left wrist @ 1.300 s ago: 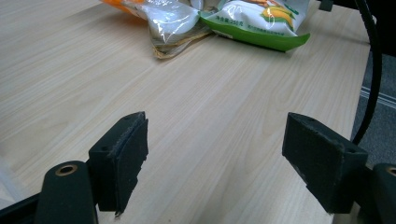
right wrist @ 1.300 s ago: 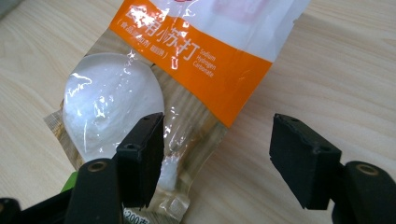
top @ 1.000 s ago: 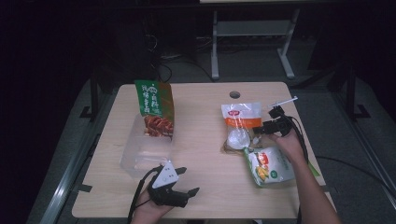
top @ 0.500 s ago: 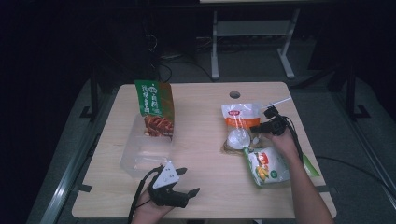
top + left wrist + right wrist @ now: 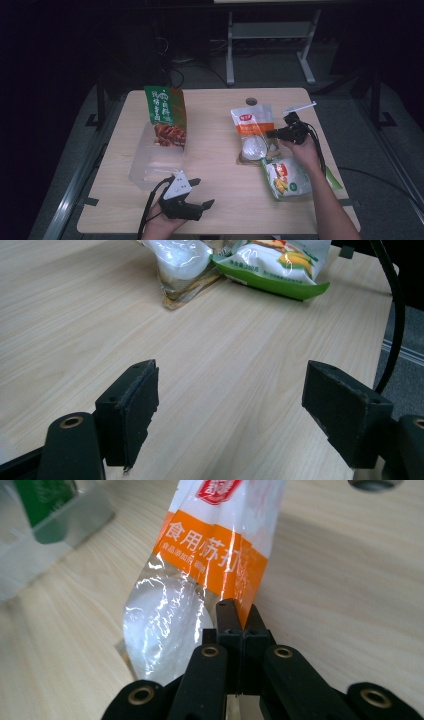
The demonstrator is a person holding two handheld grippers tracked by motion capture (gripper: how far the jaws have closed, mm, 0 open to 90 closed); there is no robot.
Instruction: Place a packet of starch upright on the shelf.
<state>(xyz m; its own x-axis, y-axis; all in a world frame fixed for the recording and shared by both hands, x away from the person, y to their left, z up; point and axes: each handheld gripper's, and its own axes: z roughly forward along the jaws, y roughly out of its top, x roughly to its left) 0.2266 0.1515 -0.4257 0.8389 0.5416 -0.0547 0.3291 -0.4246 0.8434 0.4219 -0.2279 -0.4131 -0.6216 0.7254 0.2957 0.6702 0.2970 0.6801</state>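
A clear bag with an orange band and white powder [image 5: 252, 132] [image 5: 210, 545] lies at the table's right middle. My right gripper [image 5: 274, 134] [image 5: 239, 615] is shut, its jaws pinching the bag's right edge by the orange band. A green and white snack bag [image 5: 287, 177] [image 5: 275, 260] lies just nearer, under the right wrist. My left gripper [image 5: 202, 192] [image 5: 232, 400] rests near the front edge, open wide over bare wood with nothing between its jaws. In the left gripper view the clear bag [image 5: 182, 260] lies farther off.
A clear plastic container [image 5: 150, 165] [image 5: 60, 525] stands at the left of the wooden table [image 5: 215, 165], with a tall green and red snack bag [image 5: 165, 112] upright in its far end. A cable hole [image 5: 251, 101] is at the table's back. Dark floor and a metal frame lie beyond.
My right gripper has shifted slightly left onto the clear bag's edge. The left gripper has stayed put, still open.
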